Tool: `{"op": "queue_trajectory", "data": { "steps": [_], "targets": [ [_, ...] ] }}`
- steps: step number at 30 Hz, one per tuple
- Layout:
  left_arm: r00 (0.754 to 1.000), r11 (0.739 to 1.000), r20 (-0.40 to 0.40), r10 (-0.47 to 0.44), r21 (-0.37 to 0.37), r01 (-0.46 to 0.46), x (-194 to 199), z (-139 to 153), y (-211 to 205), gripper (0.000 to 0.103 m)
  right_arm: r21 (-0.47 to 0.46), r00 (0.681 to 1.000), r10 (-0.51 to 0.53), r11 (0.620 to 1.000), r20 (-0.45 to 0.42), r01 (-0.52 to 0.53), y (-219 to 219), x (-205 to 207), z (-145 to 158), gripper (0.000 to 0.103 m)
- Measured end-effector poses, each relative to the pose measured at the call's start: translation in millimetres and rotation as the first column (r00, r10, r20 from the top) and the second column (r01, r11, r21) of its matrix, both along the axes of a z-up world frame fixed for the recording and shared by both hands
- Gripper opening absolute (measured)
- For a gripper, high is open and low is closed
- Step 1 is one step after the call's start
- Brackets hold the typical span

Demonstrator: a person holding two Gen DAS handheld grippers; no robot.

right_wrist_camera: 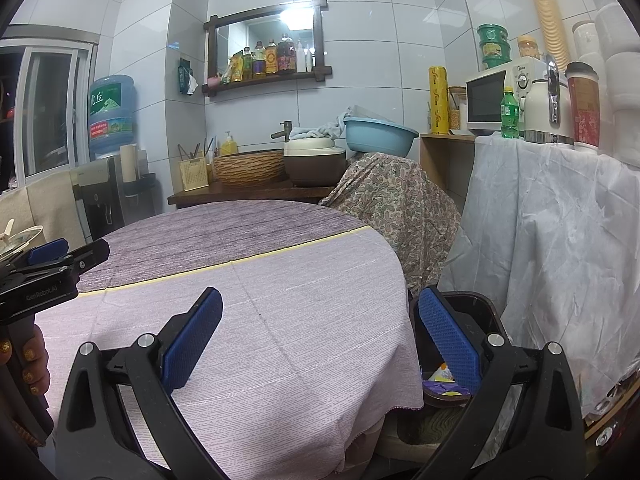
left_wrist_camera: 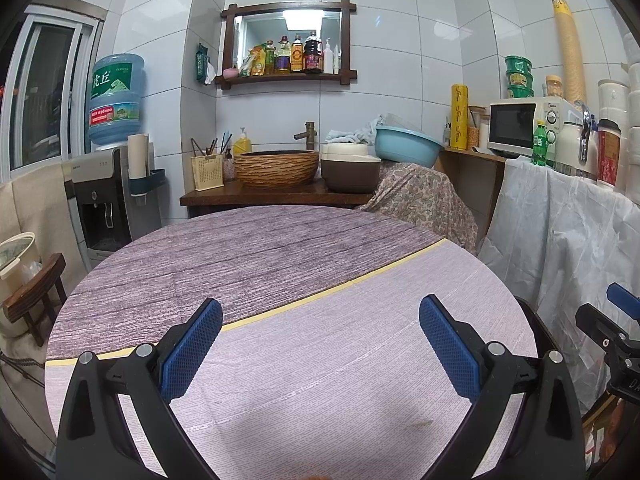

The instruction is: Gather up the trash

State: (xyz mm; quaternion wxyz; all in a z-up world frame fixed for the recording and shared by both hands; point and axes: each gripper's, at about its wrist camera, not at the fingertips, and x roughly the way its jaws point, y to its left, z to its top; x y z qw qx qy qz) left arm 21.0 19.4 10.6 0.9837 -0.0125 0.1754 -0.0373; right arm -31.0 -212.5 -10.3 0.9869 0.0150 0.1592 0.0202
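Observation:
My left gripper [left_wrist_camera: 320,308] hangs open over a round table [left_wrist_camera: 248,248] covered in a purple and pink cloth, with nothing between its blue pads. My right gripper [right_wrist_camera: 320,300] is open too, at the table's right edge, its right finger over a dark bin [right_wrist_camera: 486,310] beside the table. Colourful wrappers [right_wrist_camera: 444,386] lie inside the bin. Each gripper shows in the other's view: the left gripper [right_wrist_camera: 60,260] held by a hand [right_wrist_camera: 30,364], the right gripper [left_wrist_camera: 612,320] at the far right. I see no loose trash on the cloth.
Behind the table stand a wooden counter with a woven basin [left_wrist_camera: 276,168], a rice cooker [left_wrist_camera: 350,170] and a blue bowl [left_wrist_camera: 406,148]. A water dispenser [left_wrist_camera: 106,184] is at left. A white-draped shelf [right_wrist_camera: 552,216] with a microwave [right_wrist_camera: 496,96] is at right.

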Motion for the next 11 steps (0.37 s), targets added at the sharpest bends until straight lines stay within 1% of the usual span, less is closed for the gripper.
{"op": "queue_trajectory", "data": {
  "steps": [11],
  "targets": [
    [1.000, 1.000, -0.010, 0.005, -0.012, -0.005, 0.8, -0.4, -0.3, 0.098, 0.000, 1.000, 0.001, 1.000, 0.000, -0.001, -1.1, 0.3, -0.9, 0.097]
  ]
}}
